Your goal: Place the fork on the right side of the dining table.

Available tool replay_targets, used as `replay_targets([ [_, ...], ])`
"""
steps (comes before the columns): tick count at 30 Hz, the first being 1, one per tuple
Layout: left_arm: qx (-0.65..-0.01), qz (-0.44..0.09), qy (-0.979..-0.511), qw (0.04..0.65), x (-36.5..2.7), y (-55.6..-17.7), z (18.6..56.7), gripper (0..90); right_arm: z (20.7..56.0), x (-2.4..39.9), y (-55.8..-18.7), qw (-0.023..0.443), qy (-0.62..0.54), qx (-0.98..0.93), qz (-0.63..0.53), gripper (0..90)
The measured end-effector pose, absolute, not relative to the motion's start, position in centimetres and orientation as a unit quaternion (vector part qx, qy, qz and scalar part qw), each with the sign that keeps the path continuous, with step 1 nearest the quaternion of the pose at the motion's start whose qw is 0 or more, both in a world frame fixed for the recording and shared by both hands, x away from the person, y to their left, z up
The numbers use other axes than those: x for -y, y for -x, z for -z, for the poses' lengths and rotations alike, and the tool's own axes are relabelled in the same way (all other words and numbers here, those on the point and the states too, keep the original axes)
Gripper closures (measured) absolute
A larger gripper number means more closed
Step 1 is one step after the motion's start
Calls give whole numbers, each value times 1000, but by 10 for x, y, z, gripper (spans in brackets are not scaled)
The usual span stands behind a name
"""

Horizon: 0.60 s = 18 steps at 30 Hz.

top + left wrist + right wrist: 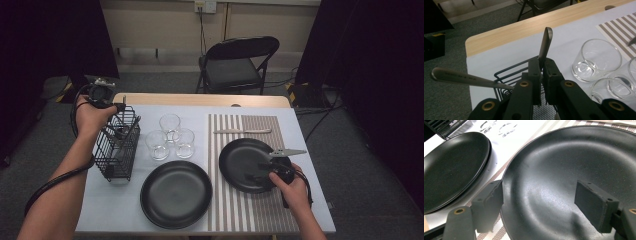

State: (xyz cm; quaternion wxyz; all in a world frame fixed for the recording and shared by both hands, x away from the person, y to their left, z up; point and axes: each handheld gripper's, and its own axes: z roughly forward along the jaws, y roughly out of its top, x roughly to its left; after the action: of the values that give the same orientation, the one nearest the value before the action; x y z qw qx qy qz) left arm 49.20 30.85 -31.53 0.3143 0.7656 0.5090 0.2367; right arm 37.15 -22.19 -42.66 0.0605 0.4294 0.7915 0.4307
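While the left tongs clamp a steel utensil handle standing upright in the wire caddy, the right tongs gape wide, straddling the rim of the black plate on the striped mat.

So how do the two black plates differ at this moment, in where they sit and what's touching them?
The plate on the striped placemat has the right hand-held gripper open around its rim, one jaw outside the edge and one over the inside. The plate on the pale cloth sits nearer the table's front edge with nothing touching it. The placemat plate lies below a knife; the other lies below three glasses. Both are round, matte black and empty.
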Motion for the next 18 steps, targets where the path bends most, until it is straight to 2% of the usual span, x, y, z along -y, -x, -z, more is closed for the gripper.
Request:
replay_targets([
  [18,-534,-258,-745,305,-315,-493,311,873,426,223,-371,56,-431,-788,-437,222],
])
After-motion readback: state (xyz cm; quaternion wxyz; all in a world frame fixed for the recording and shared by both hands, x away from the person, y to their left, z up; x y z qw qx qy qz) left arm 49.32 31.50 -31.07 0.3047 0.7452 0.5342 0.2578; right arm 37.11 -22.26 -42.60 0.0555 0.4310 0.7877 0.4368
